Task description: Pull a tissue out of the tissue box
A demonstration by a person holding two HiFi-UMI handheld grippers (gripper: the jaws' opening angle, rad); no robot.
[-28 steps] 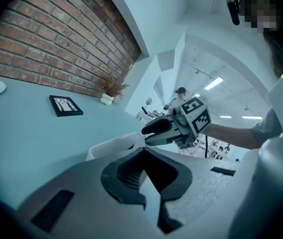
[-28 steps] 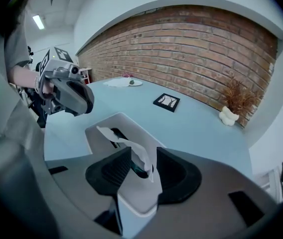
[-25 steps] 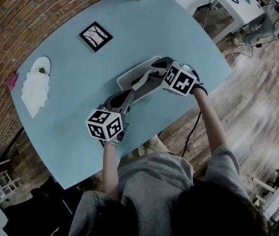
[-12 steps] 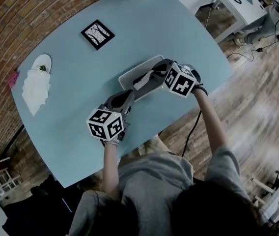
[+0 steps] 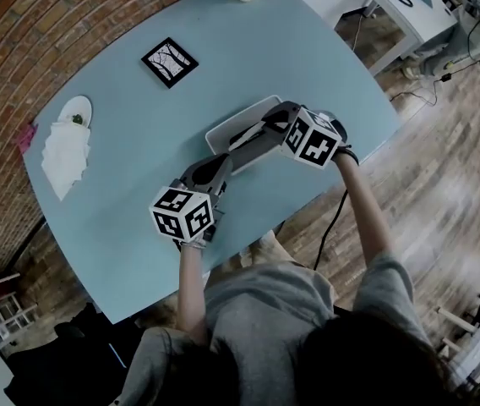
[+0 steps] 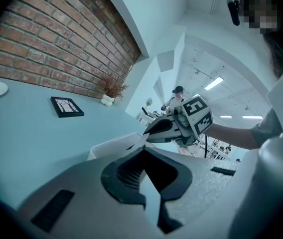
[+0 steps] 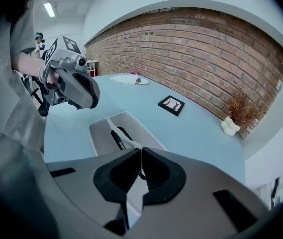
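Dim, cool bluish cast thru-out; darkest at head-view corners. Heavy fisheye warp + black vignette in both gripper views. Lit from ceiling strip lights (image 6: 215, 82); soft, faint shadows.

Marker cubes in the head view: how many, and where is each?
2. One cube rides the left gripper near the table's edge; the other rides the right gripper, shut on a tissue in the tissue box. No more show.
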